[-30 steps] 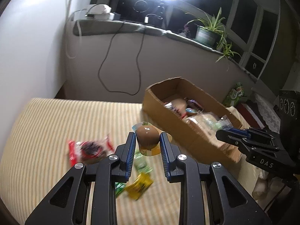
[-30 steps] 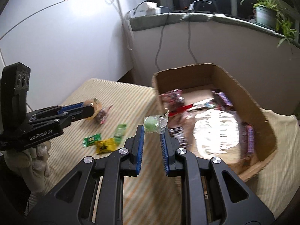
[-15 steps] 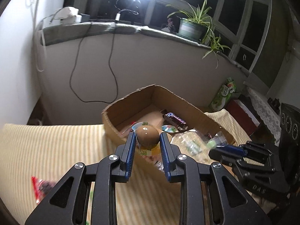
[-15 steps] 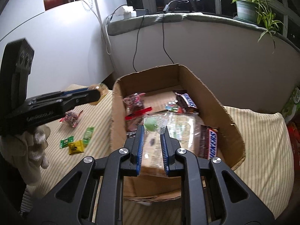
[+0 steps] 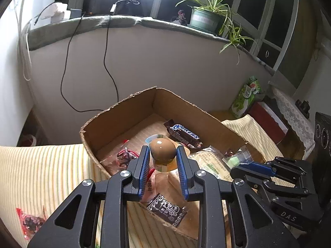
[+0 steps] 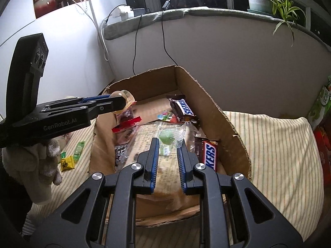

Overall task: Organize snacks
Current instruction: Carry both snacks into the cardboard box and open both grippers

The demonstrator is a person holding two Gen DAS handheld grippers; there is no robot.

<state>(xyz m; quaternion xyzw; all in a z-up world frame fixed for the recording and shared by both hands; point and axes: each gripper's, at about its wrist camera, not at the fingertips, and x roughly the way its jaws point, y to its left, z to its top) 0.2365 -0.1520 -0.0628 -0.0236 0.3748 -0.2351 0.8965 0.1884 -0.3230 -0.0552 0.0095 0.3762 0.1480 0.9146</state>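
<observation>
My left gripper (image 5: 162, 155) is shut on a brown pudding cup (image 5: 162, 149), held over the near left part of the open cardboard box (image 5: 132, 101). My right gripper (image 6: 168, 142) is shut on a green sweet in a clear wrapper (image 6: 168, 137), above the middle of the same box (image 6: 206, 99). In the right wrist view the left gripper (image 6: 121, 101) reaches in from the left with its cup (image 6: 124, 97) at the box's left wall. In the left wrist view the right gripper (image 5: 241, 162) holds its sweet (image 5: 234, 160) over the box's right side.
The box holds Snickers bars (image 6: 184, 107), a large clear bag (image 6: 144, 136), red packets (image 5: 126, 157) and a dark patterned packet (image 5: 165, 208). Green and yellow sweets (image 6: 70, 159) and a red packet (image 5: 29, 223) lie on the striped cloth. A gloved hand (image 6: 35, 165) grips the left tool. Potted plants (image 5: 204, 16) stand on the sill.
Both grippers have travelled from above the striped cloth to over the box, each keeping its snack. The loose sweets have slid out of the left wrist view.
</observation>
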